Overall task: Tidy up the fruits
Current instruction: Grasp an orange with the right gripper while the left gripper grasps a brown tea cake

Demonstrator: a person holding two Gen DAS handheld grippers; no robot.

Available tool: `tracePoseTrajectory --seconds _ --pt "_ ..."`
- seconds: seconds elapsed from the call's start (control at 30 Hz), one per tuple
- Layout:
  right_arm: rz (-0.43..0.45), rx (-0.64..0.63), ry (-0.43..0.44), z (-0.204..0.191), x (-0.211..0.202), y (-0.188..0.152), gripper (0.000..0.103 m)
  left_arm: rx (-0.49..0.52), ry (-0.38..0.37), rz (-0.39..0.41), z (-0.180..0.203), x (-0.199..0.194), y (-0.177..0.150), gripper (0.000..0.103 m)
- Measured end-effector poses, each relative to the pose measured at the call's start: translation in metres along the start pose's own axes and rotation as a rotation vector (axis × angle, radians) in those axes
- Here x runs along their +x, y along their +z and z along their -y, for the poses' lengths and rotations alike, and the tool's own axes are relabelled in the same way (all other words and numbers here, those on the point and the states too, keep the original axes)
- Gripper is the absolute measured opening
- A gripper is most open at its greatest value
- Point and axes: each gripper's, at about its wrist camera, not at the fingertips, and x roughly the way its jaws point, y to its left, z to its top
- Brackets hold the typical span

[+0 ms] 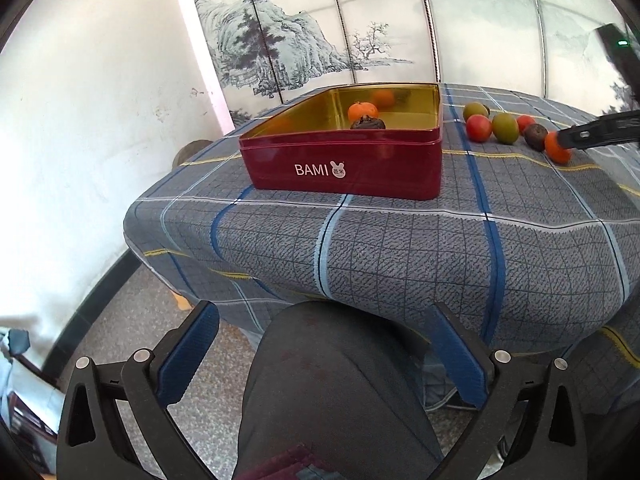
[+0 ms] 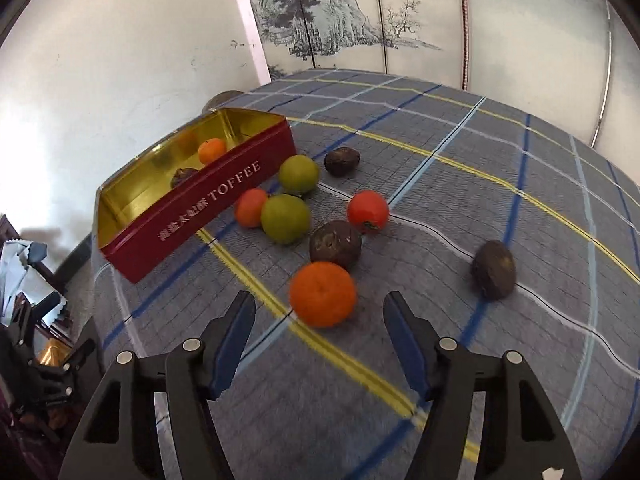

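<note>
Right gripper point(image 2: 320, 312), fingers apart, nears an orange point(image 2: 322, 294) beside the red tin point(image 2: 192, 216); left gripper point(image 1: 320, 356) hangs open.

The right gripper point(image 2: 319, 312) stands wide open at the bottom of the frame, an orange point(image 2: 322, 294) just ahead between its fingertips, not touched. At left a red tin point(image 2: 208, 200) holds a small orange point(image 2: 212, 151) and a dark fruit point(image 2: 183, 177). Green, red and dark fruits lie scattered mid-frame on the plaid cloth point(image 2: 460, 208).
</note>
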Motion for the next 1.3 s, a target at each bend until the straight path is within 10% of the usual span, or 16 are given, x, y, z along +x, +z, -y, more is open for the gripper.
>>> tracePoseTrajectory --seconds 0.13,0.33,0.63,0.8,0.9,1.3 --pt "-0.036 -0.034 -0.016 -0.001 0.020 0.005 0.034 0.029 0.001 -0.003 0.006 -0.002 0.001 0.102" --pt "0.032 0.023 -0.046 0.026 -0.025 -0.014 0.033 0.144 -0.106 0.069 0.022 -0.032 0.013 0.102" --pt "0.044 0.233 -0.346 0.151 -0.089 -0.075 0.033 0.309 -0.476 0.155 0.078 -0.063 0.107 0.102" --pt "0.065 0.340 -0.307 0.180 -0.100 -0.086 0.034 0.397 -0.640 0.123 0.127 -0.035 0.157 0.095" --pt "0.055 0.323 -0.287 0.179 -0.097 -0.084 0.034 0.474 -0.667 0.051 0.154 -0.002 0.182 0.068" --pt "0.067 0.341 -0.214 0.181 -0.098 -0.087 0.036 0.698 -0.624 -0.078 0.217 0.067 0.203 0.064"
